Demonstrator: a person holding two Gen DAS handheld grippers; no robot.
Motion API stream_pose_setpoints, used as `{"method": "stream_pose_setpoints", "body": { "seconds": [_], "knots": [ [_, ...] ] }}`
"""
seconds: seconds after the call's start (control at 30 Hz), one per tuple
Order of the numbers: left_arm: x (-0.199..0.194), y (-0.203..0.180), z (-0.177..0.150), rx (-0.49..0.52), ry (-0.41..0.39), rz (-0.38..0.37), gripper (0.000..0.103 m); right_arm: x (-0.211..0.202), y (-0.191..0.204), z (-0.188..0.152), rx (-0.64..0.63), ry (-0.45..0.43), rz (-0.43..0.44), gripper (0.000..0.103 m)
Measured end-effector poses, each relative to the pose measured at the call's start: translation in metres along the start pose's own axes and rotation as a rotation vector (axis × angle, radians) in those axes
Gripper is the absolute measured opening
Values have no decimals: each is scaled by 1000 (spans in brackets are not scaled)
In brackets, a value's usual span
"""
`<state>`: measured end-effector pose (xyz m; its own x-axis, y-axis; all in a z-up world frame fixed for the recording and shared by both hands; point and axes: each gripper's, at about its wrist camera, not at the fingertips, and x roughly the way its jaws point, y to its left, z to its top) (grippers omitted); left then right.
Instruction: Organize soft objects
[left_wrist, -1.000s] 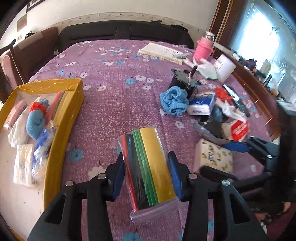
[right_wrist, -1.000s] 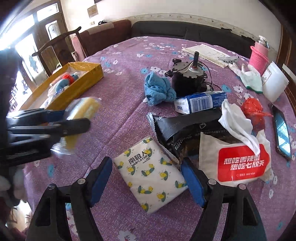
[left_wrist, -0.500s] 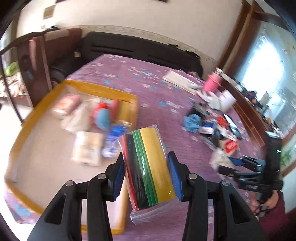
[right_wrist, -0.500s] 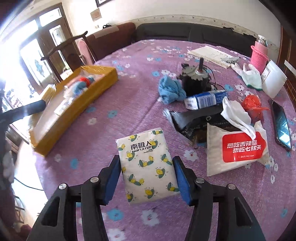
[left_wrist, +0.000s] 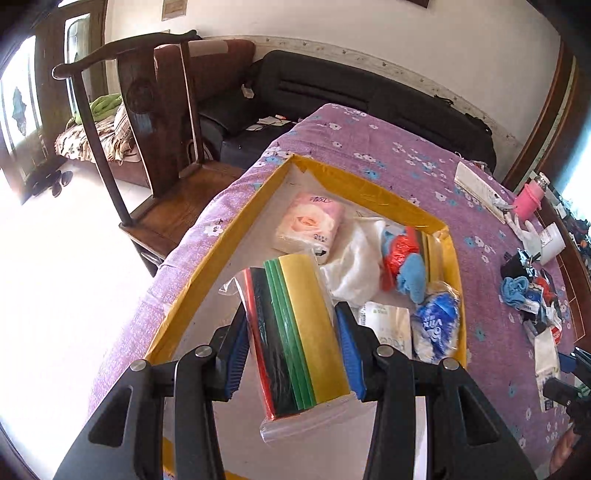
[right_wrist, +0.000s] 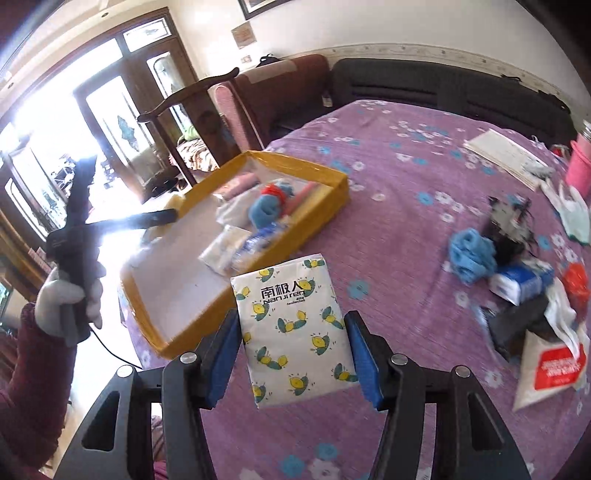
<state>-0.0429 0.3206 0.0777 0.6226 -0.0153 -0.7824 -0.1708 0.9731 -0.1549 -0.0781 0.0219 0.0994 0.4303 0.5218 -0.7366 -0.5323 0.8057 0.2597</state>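
Observation:
My left gripper (left_wrist: 291, 347) is shut on a clear zip bag of coloured felt sheets (left_wrist: 295, 332), held above the near part of the yellow tray (left_wrist: 369, 184). The tray holds a pink tissue pack (left_wrist: 308, 225), a white cloth (left_wrist: 354, 262), a blue and red soft bundle (left_wrist: 404, 258) and a blue packet (left_wrist: 436, 325). My right gripper (right_wrist: 293, 354) is shut on a lemon-print tissue pack (right_wrist: 295, 325), held above the purple tablecloth just right of the tray (right_wrist: 332, 199).
A wooden chair (left_wrist: 147, 122) stands beside the table's left edge. At the right lie a blue cloth (right_wrist: 471, 254), a black motor (right_wrist: 508, 225), a blue tissue pack (right_wrist: 522, 282), a red-label wipes pack (right_wrist: 554, 365), papers (right_wrist: 506, 155) and a pink cup (right_wrist: 580, 166).
My left gripper has carried the felt bag left until it is over the tray. My right gripper closed on the lemon-print tissue pack, lifted it and moved left toward the tray.

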Motion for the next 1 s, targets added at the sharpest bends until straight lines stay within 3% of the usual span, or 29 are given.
{"method": "stream_pose_setpoints", "body": {
  "seconds": [0.33, 0.4, 0.47, 0.53, 0.7, 0.83, 0.93, 1.0],
  "knots": [
    [33, 17, 16, -14, 41, 19, 44, 55, 62, 37, -41, 55, 79, 62],
    [35, 20, 16, -22, 51, 17, 47, 67, 72, 40, -40, 75, 103, 62],
    [33, 24, 16, -30, 46, 13, 58, 82, 81, 43, -33, 100, 132, 62],
    [23, 29, 16, -39, 22, -10, 65, 96, 90, 45, -27, 127, 157, 62],
    [-10, 40, 13, -72, -52, -51, 69, 134, 108, 54, -27, 174, 164, 63],
    [-40, 47, 3, -95, -122, -71, 75, 157, 115, 65, -31, 175, 119, 67],
    [-56, 51, -7, -101, -153, -84, 78, 150, 107, 71, 13, 151, 145, 68],
    [-64, 55, -14, -115, -170, -91, 81, 130, 96, 74, 38, 104, 161, 75]
  ]
}}
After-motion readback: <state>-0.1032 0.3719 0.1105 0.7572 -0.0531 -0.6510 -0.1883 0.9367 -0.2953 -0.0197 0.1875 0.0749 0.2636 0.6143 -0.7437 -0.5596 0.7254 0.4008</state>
